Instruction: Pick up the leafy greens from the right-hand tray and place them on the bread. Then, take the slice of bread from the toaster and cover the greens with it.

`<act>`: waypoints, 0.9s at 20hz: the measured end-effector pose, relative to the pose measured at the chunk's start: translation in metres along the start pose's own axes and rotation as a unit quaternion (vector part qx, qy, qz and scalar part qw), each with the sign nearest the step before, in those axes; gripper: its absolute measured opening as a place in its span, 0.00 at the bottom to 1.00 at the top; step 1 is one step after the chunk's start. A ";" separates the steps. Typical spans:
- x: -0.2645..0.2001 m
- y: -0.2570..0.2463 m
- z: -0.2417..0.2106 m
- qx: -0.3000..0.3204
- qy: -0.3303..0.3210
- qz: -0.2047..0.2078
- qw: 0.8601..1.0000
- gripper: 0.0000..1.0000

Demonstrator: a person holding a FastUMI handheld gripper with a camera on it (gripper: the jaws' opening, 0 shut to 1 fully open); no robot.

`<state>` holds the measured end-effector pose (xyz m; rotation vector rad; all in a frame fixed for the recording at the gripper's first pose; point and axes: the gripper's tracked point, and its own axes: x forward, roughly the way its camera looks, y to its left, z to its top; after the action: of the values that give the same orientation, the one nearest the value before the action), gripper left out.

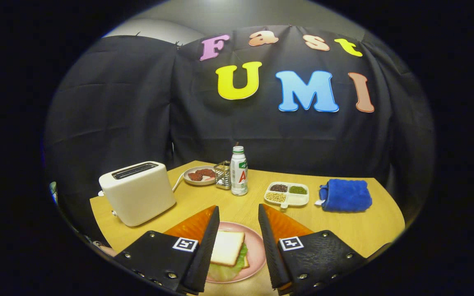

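In the gripper view the gripper (237, 218) hangs with its fingers spread apart and holding nothing, over a pink plate (256, 255) where a bread slice (227, 247) lies on the leafy greens (224, 271), between the fingers. On the wooden table (364, 230), the white toaster (138, 192) sits at ten o'clock from the plate, a milk bottle (239, 170) at twelve, a divided tray (287, 194) of beans at one and a blue cloth (345, 195) at two.

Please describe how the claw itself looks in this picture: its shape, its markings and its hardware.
The claw has two wedge-shaped fingers that taper forward. Each sits on a black textured plate fastened with small round screws, and each plate carries a square white tag with a black pattern.
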<state>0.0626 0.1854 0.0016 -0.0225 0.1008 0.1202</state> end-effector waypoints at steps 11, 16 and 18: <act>-0.043 -0.081 0.016 -0.057 -0.031 -0.030 0.997 0.58; -0.068 -0.144 0.025 -0.064 -0.054 -0.070 0.994 0.58; -0.081 -0.178 0.029 -0.072 -0.066 -0.101 0.990 0.57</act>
<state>0.0067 0.0002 0.0413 -0.1681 -0.0426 -0.0742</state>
